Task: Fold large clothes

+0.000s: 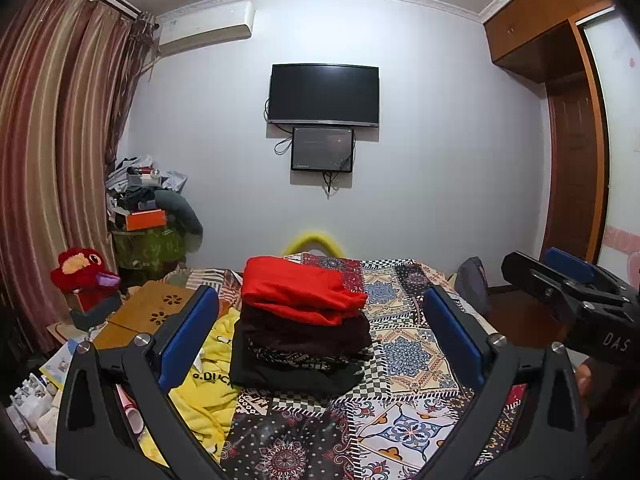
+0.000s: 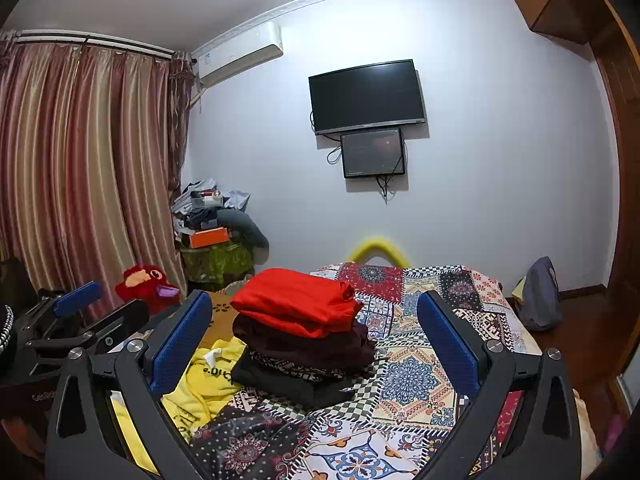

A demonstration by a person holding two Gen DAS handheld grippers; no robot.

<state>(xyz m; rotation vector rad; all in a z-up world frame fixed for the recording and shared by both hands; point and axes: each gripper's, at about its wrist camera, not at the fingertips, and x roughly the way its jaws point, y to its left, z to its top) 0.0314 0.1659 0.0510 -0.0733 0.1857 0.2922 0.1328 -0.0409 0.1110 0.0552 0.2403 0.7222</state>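
Both grippers, left gripper (image 1: 320, 332) and right gripper (image 2: 316, 328), released, empty. Risk: grabbing yellow garment (image 1: 204, 388) lower left drags stack (image 1: 302, 324), red top (image 2: 296, 300) slides off.

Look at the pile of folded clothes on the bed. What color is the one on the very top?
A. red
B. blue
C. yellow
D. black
A: the red garment lies on top of the folded stack, over a dark maroon one and a black one; the yellow garment lies unfolded beside the pile.
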